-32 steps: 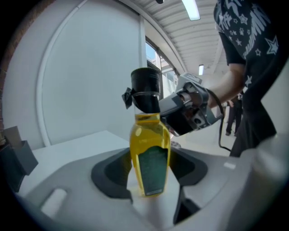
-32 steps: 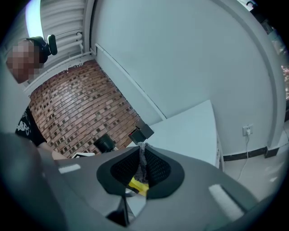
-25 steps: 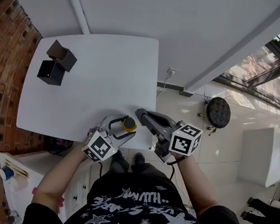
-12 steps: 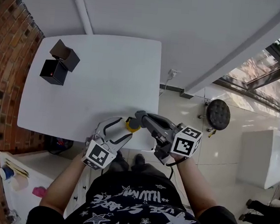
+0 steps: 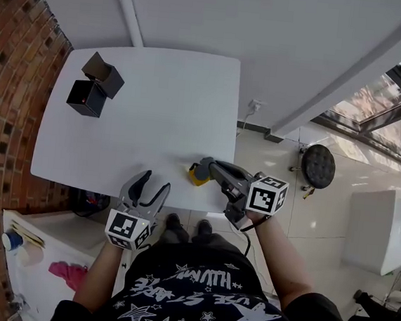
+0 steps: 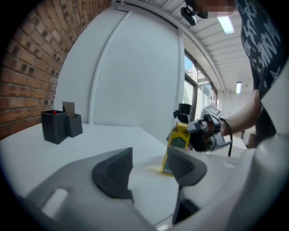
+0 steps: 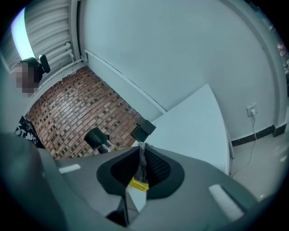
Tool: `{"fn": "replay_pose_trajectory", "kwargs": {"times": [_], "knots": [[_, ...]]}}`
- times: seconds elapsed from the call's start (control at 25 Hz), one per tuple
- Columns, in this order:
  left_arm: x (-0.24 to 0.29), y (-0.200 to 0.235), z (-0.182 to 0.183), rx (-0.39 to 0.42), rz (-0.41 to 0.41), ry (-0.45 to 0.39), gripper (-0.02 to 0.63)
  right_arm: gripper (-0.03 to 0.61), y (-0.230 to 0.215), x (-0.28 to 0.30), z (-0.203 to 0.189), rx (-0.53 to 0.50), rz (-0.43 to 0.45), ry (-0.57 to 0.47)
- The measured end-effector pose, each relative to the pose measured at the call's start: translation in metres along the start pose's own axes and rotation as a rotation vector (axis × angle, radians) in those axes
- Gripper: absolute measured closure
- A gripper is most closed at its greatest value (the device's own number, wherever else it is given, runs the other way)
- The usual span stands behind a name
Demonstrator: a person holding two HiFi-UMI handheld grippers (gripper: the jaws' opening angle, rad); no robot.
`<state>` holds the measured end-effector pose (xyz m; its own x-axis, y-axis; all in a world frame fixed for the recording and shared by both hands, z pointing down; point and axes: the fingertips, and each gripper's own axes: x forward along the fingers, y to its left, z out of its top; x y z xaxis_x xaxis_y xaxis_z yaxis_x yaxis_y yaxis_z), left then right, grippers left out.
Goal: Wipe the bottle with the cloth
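A yellow bottle with a black cap stands upright near the white table's front edge; it also shows in the left gripper view. My right gripper is shut on a grey cloth and sits close against the bottle's side. In the right gripper view the bottle's cap is just left of the jaws. My left gripper is to the bottle's left, apart from it and open. Its jaws have just been closing a little, with nothing between them.
Two black boxes stand at the table's far left corner, by the brick wall. The table is otherwise bare. A person's legs and feet are below the front edge. A round black stool stands on the tiled floor to the right.
The left gripper has let go of the bottle and drawn back to the left along the front edge. The right gripper with the cloth has sunk slightly and stays by the bottle.
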<state>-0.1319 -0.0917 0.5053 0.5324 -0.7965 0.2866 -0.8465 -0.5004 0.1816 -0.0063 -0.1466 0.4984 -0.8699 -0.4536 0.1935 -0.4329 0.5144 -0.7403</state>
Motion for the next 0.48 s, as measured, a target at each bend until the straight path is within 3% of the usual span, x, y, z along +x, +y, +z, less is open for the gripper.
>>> {"fn": "replay_pose_trajectory", "kwargs": {"times": [0.16,0.28,0.48], "knots": [[-0.011,0.008,0.001,-0.012,0.062,-0.016,0.436,0.541,-0.016,0.007,-0.011,0.041,-0.025,0.009],[-0.016,0.010,0.003,-0.035,0.075,-0.038,0.453,0.541,-0.029,0.011,-0.020,0.057,-0.051,0.023],[-0.019,0.004,0.015,-0.068,0.088,-0.031,0.549,0.541,-0.044,0.015,-0.032,0.091,-0.089,0.040]]}}
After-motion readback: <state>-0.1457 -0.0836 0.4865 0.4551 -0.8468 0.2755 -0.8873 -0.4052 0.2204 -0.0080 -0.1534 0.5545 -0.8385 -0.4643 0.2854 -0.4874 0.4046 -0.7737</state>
